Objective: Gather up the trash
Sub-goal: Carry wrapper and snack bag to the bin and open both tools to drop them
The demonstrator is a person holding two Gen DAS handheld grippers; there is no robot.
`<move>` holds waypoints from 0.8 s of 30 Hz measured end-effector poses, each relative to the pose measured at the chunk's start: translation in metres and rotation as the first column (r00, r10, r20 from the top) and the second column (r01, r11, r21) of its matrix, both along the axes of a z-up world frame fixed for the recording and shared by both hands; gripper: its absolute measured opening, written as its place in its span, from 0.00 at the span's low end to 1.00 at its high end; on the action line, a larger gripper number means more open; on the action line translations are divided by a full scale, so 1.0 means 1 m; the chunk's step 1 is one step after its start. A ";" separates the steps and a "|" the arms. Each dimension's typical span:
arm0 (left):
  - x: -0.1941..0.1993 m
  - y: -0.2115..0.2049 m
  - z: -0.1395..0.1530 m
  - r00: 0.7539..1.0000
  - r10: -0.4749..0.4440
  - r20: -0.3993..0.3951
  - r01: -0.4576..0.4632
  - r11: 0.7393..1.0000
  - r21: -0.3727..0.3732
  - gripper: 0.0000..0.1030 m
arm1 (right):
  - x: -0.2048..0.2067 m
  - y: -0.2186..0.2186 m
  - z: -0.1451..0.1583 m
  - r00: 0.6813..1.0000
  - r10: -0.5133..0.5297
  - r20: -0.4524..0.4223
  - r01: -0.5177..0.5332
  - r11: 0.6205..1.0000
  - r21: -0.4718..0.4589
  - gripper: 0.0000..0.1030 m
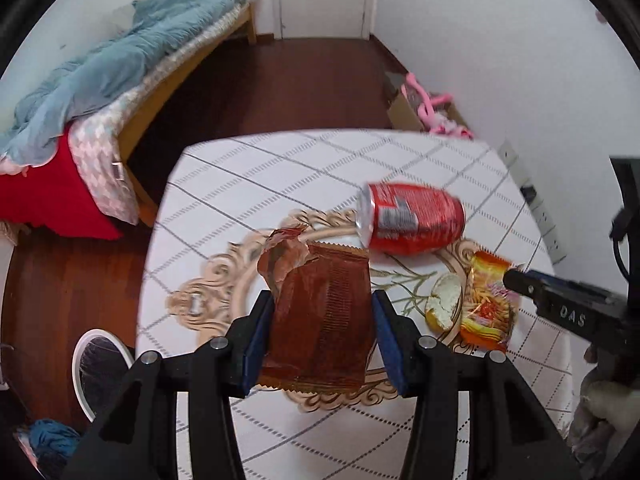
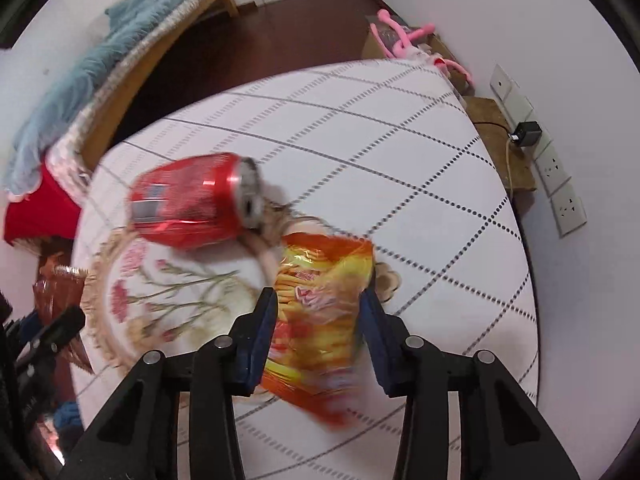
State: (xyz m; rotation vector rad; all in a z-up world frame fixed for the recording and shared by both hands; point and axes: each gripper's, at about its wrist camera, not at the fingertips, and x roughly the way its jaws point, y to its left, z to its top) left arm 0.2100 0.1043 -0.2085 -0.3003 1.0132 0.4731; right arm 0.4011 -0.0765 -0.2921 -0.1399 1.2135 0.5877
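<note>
Between the blue pads of the left tool a torn brown foil wrapper is held, the jaws closed partway onto its sides; its long axis runs away from the camera, torn end far; the right tool is likewise closed partway on a crinkled orange-and-yellow snack packet, long axis also near to far, though whether either piece is lifted clear cannot be told; a dented red drinks can lies on its side on the checked white counter, axis left to right, and a pale crumpled scrap sits just left of the packet; by judgement two pieces are gripped, two remain; a white-rimmed bin stands on the floor, near left.
</note>
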 end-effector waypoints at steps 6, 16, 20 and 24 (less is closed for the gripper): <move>-0.017 0.015 -0.004 0.995 0.104 0.010 -0.105 0.991 0.078 0.44 | -0.014 0.005 0.016 0.999 -0.025 -0.027 0.025 1.000 0.000 0.57; -0.029 0.039 -0.086 0.965 0.226 -0.134 -0.215 0.972 0.094 0.44 | -0.001 0.012 -0.050 0.979 -0.185 -0.090 0.173 0.977 -0.128 0.85; -0.034 0.039 -0.093 0.965 0.219 -0.145 -0.209 0.974 0.084 0.44 | -0.006 0.019 -0.055 0.981 -0.188 -0.038 0.180 0.972 -0.153 0.75; -0.036 0.036 -0.086 0.971 0.204 -0.127 -0.197 0.978 0.070 0.44 | -0.013 0.021 -0.050 0.991 -0.133 0.007 0.132 0.979 -0.156 0.45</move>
